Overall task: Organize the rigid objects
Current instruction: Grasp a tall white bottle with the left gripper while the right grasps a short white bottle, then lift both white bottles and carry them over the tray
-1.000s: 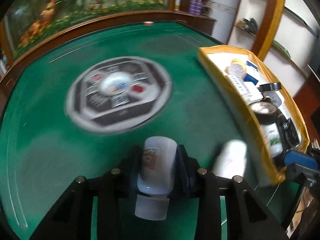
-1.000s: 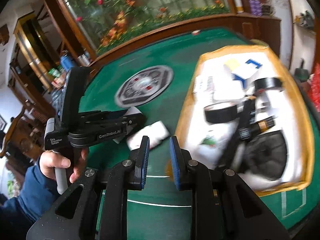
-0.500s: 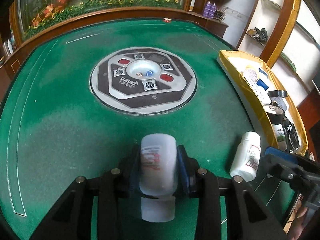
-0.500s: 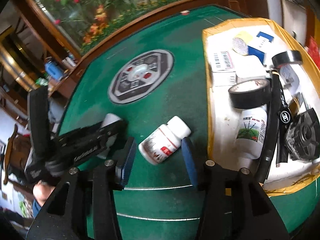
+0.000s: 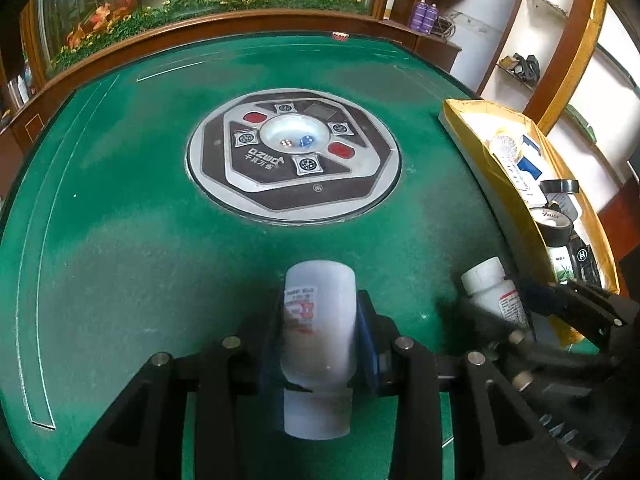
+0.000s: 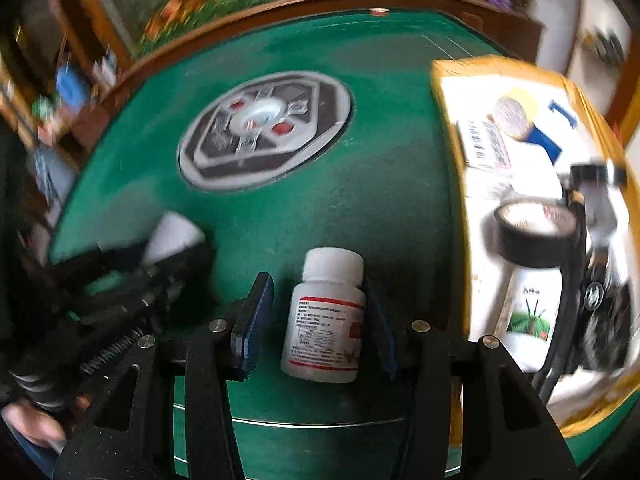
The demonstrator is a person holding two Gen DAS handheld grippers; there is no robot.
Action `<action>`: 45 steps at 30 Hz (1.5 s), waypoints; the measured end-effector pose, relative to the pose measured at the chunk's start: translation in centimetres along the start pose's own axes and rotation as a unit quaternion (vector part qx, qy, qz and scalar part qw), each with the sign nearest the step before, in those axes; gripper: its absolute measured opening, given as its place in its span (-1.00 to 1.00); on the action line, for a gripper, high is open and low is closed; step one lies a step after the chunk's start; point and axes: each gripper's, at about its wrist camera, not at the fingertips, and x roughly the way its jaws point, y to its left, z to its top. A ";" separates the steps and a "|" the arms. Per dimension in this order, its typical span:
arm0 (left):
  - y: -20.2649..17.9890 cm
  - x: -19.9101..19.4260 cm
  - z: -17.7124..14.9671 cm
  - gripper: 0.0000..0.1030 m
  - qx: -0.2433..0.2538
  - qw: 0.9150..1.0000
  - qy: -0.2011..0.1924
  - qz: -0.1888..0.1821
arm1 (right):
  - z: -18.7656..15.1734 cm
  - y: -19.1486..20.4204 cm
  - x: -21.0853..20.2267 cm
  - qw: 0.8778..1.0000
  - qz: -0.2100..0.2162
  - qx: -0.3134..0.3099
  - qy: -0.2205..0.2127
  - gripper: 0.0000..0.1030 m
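My left gripper (image 5: 320, 312) is shut on a white plastic bottle (image 5: 318, 360), held above the green table with its cap end toward the camera. From the right wrist, the left gripper (image 6: 140, 292) and its bottle (image 6: 172, 236) show blurred at the left. A white pill bottle with a red-striped label (image 6: 326, 328) lies on the felt. My right gripper (image 6: 316, 292) is open and straddles it; the left pad stands clear of it and the right pad is close beside it. In the left wrist view that pill bottle (image 5: 490, 288) and the right gripper (image 5: 512, 312) sit at the right.
A yellow-rimmed tray (image 6: 444, 120) at the right holds a black tape roll (image 6: 532, 232), a green-labelled white bottle (image 6: 528, 308), cards and other items. The round control panel (image 5: 294, 160) fills the table's centre. A hand (image 6: 32, 428) holds the left gripper's handle.
My right gripper went from shut to open and came down and left over the pill bottle, which now lies between its fingers. The left gripper still holds its bottle and shifted only slightly.
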 end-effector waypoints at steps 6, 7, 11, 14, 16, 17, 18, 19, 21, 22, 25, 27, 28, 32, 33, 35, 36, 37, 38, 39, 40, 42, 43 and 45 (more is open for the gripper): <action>-0.4 0.0 -0.2 -0.34 0.012 1.000 -0.006 0.018 | -0.9 -0.1 -0.4 0.999 -0.011 -0.044 -0.017 -0.27; -0.4 -0.2 -0.2 -0.34 0.011 1.000 -0.011 0.020 | -1.0 -0.2 -0.5 0.999 -0.006 -0.046 -0.018 -0.27; 0.3 -0.8 0.2 -0.34 -0.004 0.999 -0.033 0.028 | 0.0 -0.5 -1.6 0.998 0.018 -0.041 -0.039 -0.29; 1.0 -0.5 0.4 -0.34 -0.020 0.999 -0.030 0.033 | 1.5 0.1 -2.2 0.997 0.024 -0.047 -0.061 -0.29; 1.1 -0.2 0.4 -0.34 -0.021 0.999 -0.025 0.040 | 2.7 0.6 -2.2 0.995 0.023 -0.053 -0.077 -0.29; 1.1 0.1 0.4 -0.34 -0.021 0.999 -0.021 0.045 | 3.0 0.8 -2.0 0.995 0.023 -0.053 -0.081 -0.29; 1.1 0.2 0.4 -0.34 -0.021 0.998 -0.022 0.046 | 3.2 1.0 -1.8 0.995 0.023 -0.052 -0.082 -0.29; 1.0 0.3 0.4 -0.34 -0.019 0.998 -0.023 0.050 | 3.3 1.1 -1.3 0.995 0.029 -0.048 -0.082 -0.29; 0.8 0.3 0.3 -0.34 -0.012 0.998 -0.028 0.059 | 3.2 1.2 -0.3 0.996 0.036 -0.043 -0.076 -0.29; 0.6 0.3 0.3 -0.34 -0.008 0.997 -0.030 0.065 | 3.1 1.3 0.3 0.996 0.038 -0.042 -0.072 -0.29; 0.4 0.5 0.3 -0.34 -0.002 0.997 -0.033 0.076 | 2.9 1.5 1.6 0.996 0.044 -0.042 -0.059 -0.29; 0.3 0.6 0.3 -0.34 -0.002 0.996 -0.035 0.078 | 2.9 1.4 2.1 0.997 0.044 -0.043 -0.055 -0.29; 0.3 0.6 0.3 -0.33 -0.002 0.996 -0.036 0.078 | 2.9 1.2 2.3 0.997 0.049 -0.042 -0.050 -0.29; 0.3 0.6 0.2 -0.33 -0.001 0.996 -0.045 0.081 | 2.7 1.2 2.3 0.996 0.049 -0.050 -0.055 -0.29; 0.3 0.6 0.2 -0.33 -0.002 0.996 -0.045 0.081 | 2.6 1.2 2.3 0.996 0.051 -0.052 -0.057 -0.29; 0.2 0.6 0.2 -0.34 -0.003 0.996 -0.045 0.080 | 2.5 1.2 2.2 0.996 0.051 -0.053 -0.059 -0.30; 0.3 0.6 0.3 -0.34 -0.004 0.996 -0.043 0.077 | 2.5 1.1 2.2 0.995 0.052 -0.052 -0.059 -0.30; 0.5 0.5 0.3 -0.34 -0.008 0.997 -0.042 0.069 | 2.6 0.5 1.9 0.995 0.073 -0.033 -0.063 -0.30; 0.6 0.5 0.4 -0.34 -0.011 0.997 -0.042 0.064 | 2.6 0.5 1.9 0.995 0.073 -0.033 -0.063 -0.30; 0.8 0.3 0.4 -0.34 -0.016 0.997 -0.044 0.057 | 2.8 -0.3 0.9 0.993 0.077 -0.019 -0.090 -0.30; 0.8 0.2 0.5 -0.34 -0.018 0.997 -0.047 0.054 | 2.8 -0.3 0.9 0.993 0.077 -0.019 -0.090 -0.30; 0.5 -0.7 0.6 -0.34 -0.017 0.997 -0.065 0.046 | 2.9 -0.9 -0.2 0.990 0.072 -0.009 -0.117 -0.30; 0.4 -1.0 0.7 -0.34 -0.016 0.996 -0.074 0.043 | 2.9 -1.2 -0.4 0.990 0.071 -0.004 -0.123 -0.30; 0.0 -1.5 0.8 -0.34 -0.015 0.995 -0.088 0.033 | 2.9 -2.4 -0.8 0.989 0.076 0.017 -0.127 -0.30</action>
